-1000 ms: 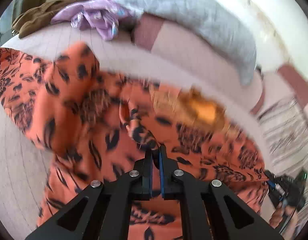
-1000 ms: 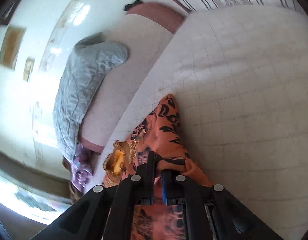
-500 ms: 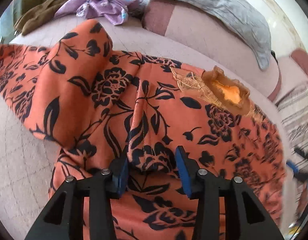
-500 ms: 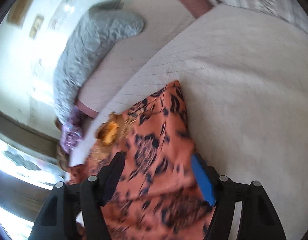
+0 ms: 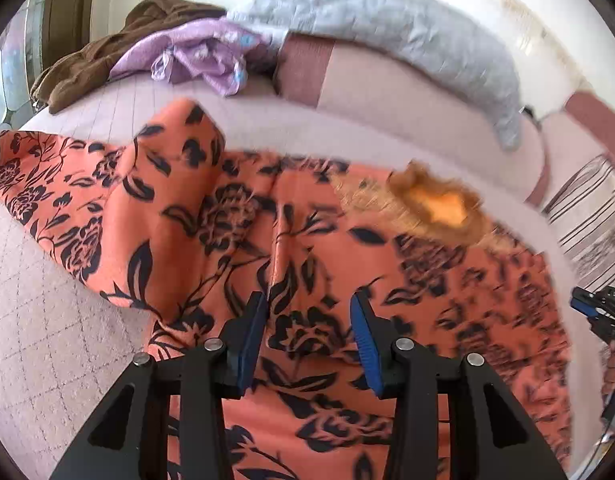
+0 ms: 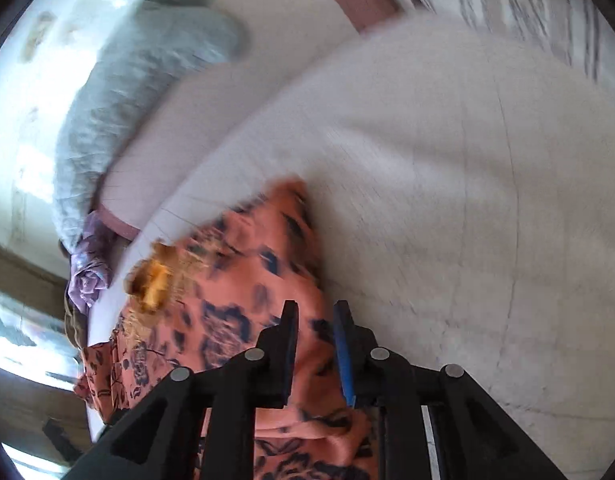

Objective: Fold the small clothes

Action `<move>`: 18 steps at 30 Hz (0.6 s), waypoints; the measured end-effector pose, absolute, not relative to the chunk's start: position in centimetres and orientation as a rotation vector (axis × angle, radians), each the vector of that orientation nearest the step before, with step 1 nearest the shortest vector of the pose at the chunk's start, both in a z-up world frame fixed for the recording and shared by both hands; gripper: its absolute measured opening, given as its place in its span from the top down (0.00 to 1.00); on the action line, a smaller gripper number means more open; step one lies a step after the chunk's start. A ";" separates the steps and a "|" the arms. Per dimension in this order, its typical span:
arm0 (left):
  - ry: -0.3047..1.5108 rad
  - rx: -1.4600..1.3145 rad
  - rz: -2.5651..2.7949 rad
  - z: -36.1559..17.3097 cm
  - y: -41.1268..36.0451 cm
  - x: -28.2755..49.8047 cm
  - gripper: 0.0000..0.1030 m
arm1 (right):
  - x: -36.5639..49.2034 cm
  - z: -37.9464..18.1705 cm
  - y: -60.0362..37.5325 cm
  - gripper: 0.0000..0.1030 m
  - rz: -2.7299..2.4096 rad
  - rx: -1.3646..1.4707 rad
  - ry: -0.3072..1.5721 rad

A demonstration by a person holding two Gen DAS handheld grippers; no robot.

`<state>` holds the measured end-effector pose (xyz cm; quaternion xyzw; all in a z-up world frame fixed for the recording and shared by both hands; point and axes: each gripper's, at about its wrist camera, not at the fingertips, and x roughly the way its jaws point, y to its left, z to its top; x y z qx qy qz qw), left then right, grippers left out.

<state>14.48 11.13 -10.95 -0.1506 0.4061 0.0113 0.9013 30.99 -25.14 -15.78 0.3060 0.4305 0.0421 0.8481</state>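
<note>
An orange garment with black flowers (image 5: 227,216) lies spread on the pale bed cover (image 5: 47,340), its sleeve folded over at the left and a yellow embroidered neck patch (image 5: 439,208) toward the far right. My left gripper (image 5: 307,300) hovers open over the garment's near part, and the cloth lies flat under its blue pads. In the right wrist view, my right gripper (image 6: 315,308) is at the garment's (image 6: 235,280) right edge. Its jaws are closing with a narrow gap, and orange cloth shows between them. That gripper also shows in the left wrist view as my right gripper (image 5: 599,312), at the far right.
At the head of the bed lie a grey quilted pillow (image 5: 387,28), a crumpled purple garment (image 5: 199,56) and a brown garment (image 5: 107,56). Striped fabric (image 5: 587,220) hangs at the right. Bare bed cover (image 6: 447,160) stretches right of the orange garment.
Both grippers let go of the orange cloth, which has settled flat on the bed. The left jaws stay apart. The right jaws opened wide, then narrowed again at the garment's edge.
</note>
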 end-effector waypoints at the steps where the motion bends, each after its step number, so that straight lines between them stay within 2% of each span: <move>1: 0.833 -0.319 0.006 -10.8 11.0 14.4 0.53 | 30.9 -14.8 -24.8 0.80 0.121 0.635 0.882; 2: 0.847 -0.305 -0.004 -11.3 10.7 14.6 0.47 | 30.8 -13.8 -24.0 0.78 0.168 0.626 0.863; 4: 0.945 -0.277 0.014 -13.4 10.3 15.9 0.45 | 31.0 -13.8 -22.7 0.59 0.266 0.637 0.888; 5: 0.993 -0.268 0.019 -14.6 10.3 16.5 0.45 | 31.0 -14.9 -22.3 0.26 0.305 0.648 0.931; 6: 0.957 -0.240 0.020 -14.2 10.1 16.3 0.45 | 31.4 -17.0 -21.4 0.27 0.293 0.619 1.011; 8: 0.969 -0.239 0.000 -12.9 9.9 16.1 0.45 | 30.9 -18.7 -21.0 0.41 0.207 0.585 1.010; 11: 0.859 -0.295 -0.014 -10.8 10.6 14.5 0.41 | 29.5 -15.5 -20.5 0.39 0.230 0.592 0.943; 14: 0.932 -0.276 -0.022 -12.5 10.1 15.3 0.40 | 29.6 -13.2 -19.7 0.35 0.267 0.526 0.873; 18: 0.959 -0.192 0.004 -13.6 9.3 15.8 0.39 | 34.8 -14.4 -19.8 0.34 0.342 0.682 0.891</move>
